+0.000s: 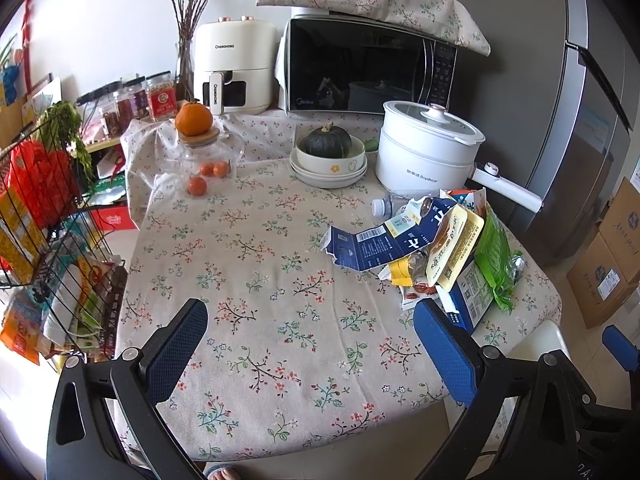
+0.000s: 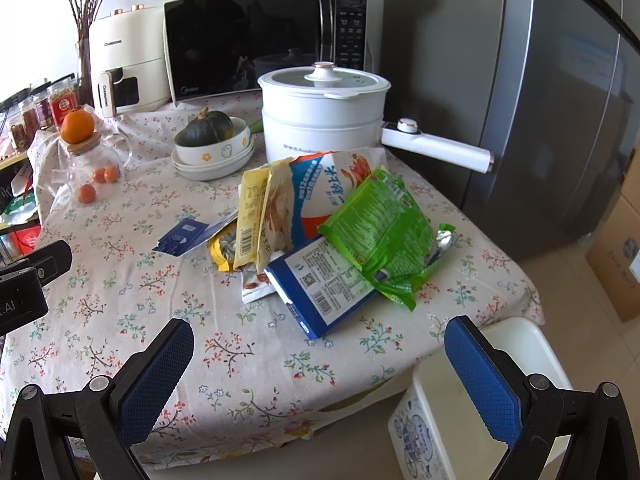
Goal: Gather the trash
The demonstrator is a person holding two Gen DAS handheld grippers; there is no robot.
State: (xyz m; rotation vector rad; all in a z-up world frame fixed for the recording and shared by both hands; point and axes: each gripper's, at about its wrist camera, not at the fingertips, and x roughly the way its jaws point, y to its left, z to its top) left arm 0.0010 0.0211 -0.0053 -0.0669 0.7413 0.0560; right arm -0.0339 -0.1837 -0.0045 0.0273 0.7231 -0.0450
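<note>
A heap of trash lies on the right part of the floral tablecloth [image 1: 260, 300]: a green snack bag [image 2: 380, 236], a blue carton [image 2: 324, 292], a yellow wrapper [image 2: 256, 216], a torn dark-blue carton [image 1: 376, 244], a crushed plastic bottle [image 1: 382, 206]. A white bin [image 2: 516, 364] stands on the floor by the table's near right corner. My left gripper [image 1: 312, 340] is open and empty above the near tablecloth, left of the heap. My right gripper [image 2: 320, 364] is open and empty, just short of the blue carton, its right finger [image 2: 484, 380] over the bin.
A white electric pot [image 2: 324, 116] with a long handle stands behind the heap. Stacked bowls with a green squash [image 1: 328, 142], a glass jar with oranges [image 1: 200, 152], an air fryer and a microwave [image 1: 368, 68] line the back. A wire rack [image 1: 48, 240] stands left, a fridge [image 2: 560, 120] right.
</note>
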